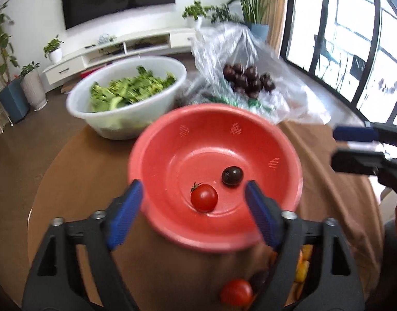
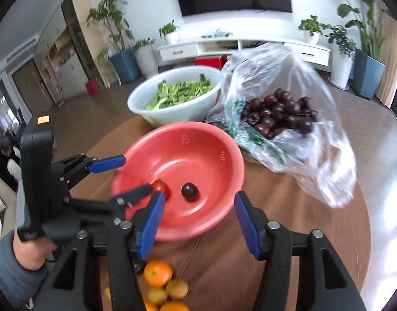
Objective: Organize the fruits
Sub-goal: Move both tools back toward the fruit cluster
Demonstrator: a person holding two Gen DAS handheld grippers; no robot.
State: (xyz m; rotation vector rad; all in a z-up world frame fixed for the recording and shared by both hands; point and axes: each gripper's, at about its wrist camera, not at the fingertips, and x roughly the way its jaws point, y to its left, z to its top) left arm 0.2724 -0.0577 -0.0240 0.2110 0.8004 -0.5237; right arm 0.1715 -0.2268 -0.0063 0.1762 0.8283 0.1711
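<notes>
A red bowl [image 1: 170, 140] [image 2: 211, 140] stands on the round brown table. In it lie a cherry tomato [image 1: 204, 197] [image 2: 162, 186] and a dark plum [image 1: 232, 176] [image 2: 189, 191]. My left gripper [image 1: 193, 212] is open and empty over the bowl's near rim; it also shows in the right wrist view [image 2: 128, 173]. My right gripper [image 2: 198, 223] is open and empty just in front of the bowl; it also shows at the right edge of the left wrist view [image 1: 353, 145]. Another tomato [image 1: 236, 292] and several oranges [image 2: 158, 273] lie on the table below the grippers.
A clear plastic bag [image 1: 250, 51] [image 2: 315, 155] holding several dark plums [image 1: 246, 79] [image 2: 278, 114] lies behind the red bowl on the right. A white basin [image 1: 94, 108] [image 2: 146, 108] of green leaves stands behind on the left. The table edge drops to a brown floor.
</notes>
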